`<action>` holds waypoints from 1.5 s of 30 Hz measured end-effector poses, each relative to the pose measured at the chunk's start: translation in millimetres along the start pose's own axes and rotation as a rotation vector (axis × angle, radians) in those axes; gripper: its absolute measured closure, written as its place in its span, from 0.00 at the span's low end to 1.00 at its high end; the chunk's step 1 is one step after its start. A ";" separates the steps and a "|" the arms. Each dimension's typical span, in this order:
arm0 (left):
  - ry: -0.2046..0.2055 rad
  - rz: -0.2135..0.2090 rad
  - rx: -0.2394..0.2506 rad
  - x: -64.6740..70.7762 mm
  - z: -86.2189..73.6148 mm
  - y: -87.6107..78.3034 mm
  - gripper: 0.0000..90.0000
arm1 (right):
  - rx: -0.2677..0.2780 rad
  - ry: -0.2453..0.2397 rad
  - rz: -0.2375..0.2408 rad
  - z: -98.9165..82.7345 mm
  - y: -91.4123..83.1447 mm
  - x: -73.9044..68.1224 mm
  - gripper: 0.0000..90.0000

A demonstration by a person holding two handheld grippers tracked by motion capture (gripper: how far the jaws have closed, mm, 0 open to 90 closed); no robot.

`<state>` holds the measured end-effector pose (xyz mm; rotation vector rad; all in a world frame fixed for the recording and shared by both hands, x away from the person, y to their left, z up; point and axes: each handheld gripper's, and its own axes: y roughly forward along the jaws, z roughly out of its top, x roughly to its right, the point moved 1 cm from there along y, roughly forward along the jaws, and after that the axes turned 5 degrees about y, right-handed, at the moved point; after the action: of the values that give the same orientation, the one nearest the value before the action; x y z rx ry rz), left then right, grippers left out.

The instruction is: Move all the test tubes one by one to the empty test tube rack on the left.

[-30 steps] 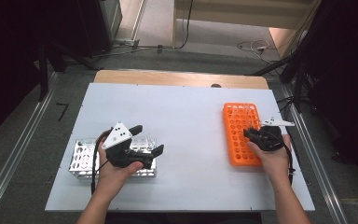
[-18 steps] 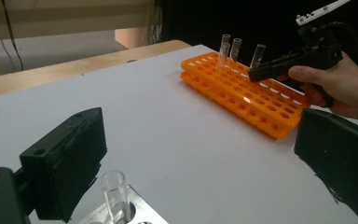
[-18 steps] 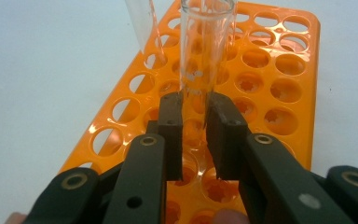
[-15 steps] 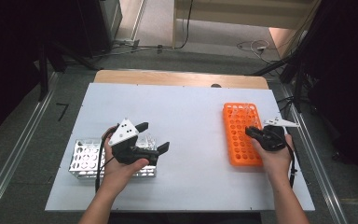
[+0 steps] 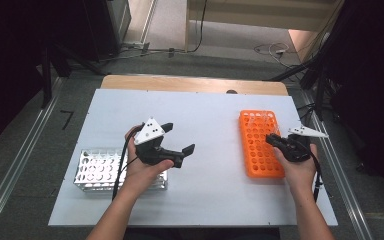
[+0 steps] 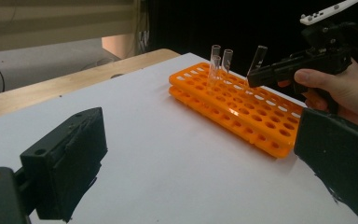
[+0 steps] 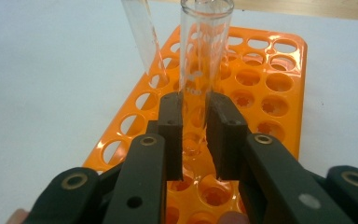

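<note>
Our right gripper (image 7: 195, 135) jaws clamp a glass tube (image 7: 200, 70) over the orange rack (image 5: 260, 145); a tilt could jam it; left gripper (image 5: 177, 145) jaws gape empty

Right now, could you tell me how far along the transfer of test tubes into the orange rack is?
Early. Two glass tubes already stand at the far end of the orange rack. In hand: the right gripper is shut on a third tube above the rack's holes, not yet seated. The left gripper, jaws open and empty, hangs beside the metal rack. Most holes remain unfilled.
</note>
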<state>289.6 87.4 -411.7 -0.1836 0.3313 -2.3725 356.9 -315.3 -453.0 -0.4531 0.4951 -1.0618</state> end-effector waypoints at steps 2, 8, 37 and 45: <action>0.008 -0.003 -0.008 -0.4 -0.6 3.3 0.03 | 0.003 -0.003 0.002 1.1 -1.9 0.2 0.83; 0.021 -0.018 -0.008 4.3 -0.6 5.5 0.03 | 0.019 -0.010 0.029 6.5 -9.3 -2.1 0.83; 0.008 -0.085 0.006 23.9 6.3 10.8 0.07 | 0.034 -0.187 0.216 28.0 -30.3 -81.2 0.83; 0.004 -0.123 0.015 30.2 9.9 10.9 0.18 | -0.009 -0.262 0.289 20.9 -21.0 -118.3 0.83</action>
<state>276.8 57.2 -404.2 -0.1968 0.3120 -2.4964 307.1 -215.0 -404.8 -0.5034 0.3205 -0.7105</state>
